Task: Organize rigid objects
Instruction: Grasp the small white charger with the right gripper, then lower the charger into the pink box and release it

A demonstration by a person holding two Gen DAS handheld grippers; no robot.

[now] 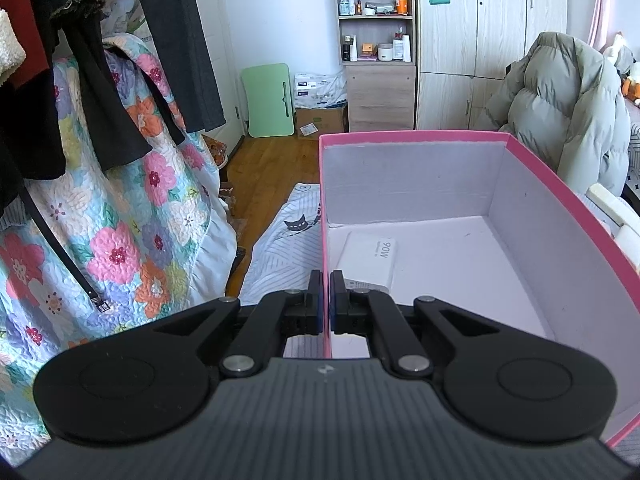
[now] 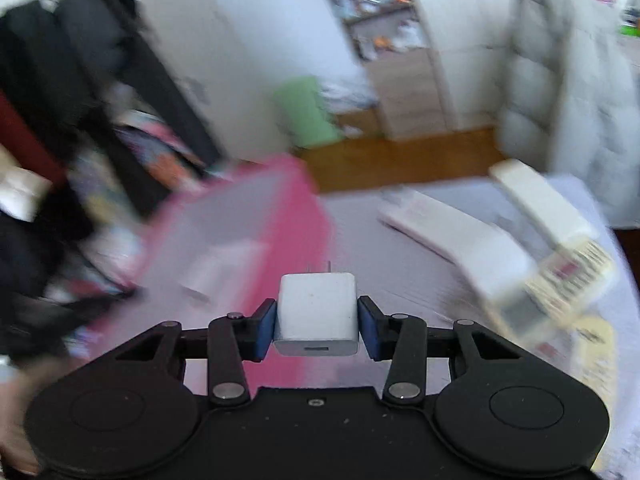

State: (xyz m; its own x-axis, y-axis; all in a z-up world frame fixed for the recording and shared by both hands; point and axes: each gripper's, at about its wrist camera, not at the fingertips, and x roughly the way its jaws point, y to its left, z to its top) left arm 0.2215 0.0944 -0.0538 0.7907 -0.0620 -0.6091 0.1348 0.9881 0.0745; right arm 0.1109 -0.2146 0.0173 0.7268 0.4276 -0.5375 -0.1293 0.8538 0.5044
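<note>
A pink box with a white inside stands on the bed, and a white 90W power brick lies in its near left corner. My left gripper is shut on the box's left wall, one finger outside and one inside. In the blurred right wrist view, my right gripper is shut on a small white charger cube, its prongs pointing away. It hangs just right of the pink box, over the box's near right wall. The power brick shows faintly inside.
Two white remotes lie on the bed sheet to the right of the box. A floral quilt and dark hanging clothes crowd the left. A puffy jacket hangs behind the box, a shelf unit by the far wall.
</note>
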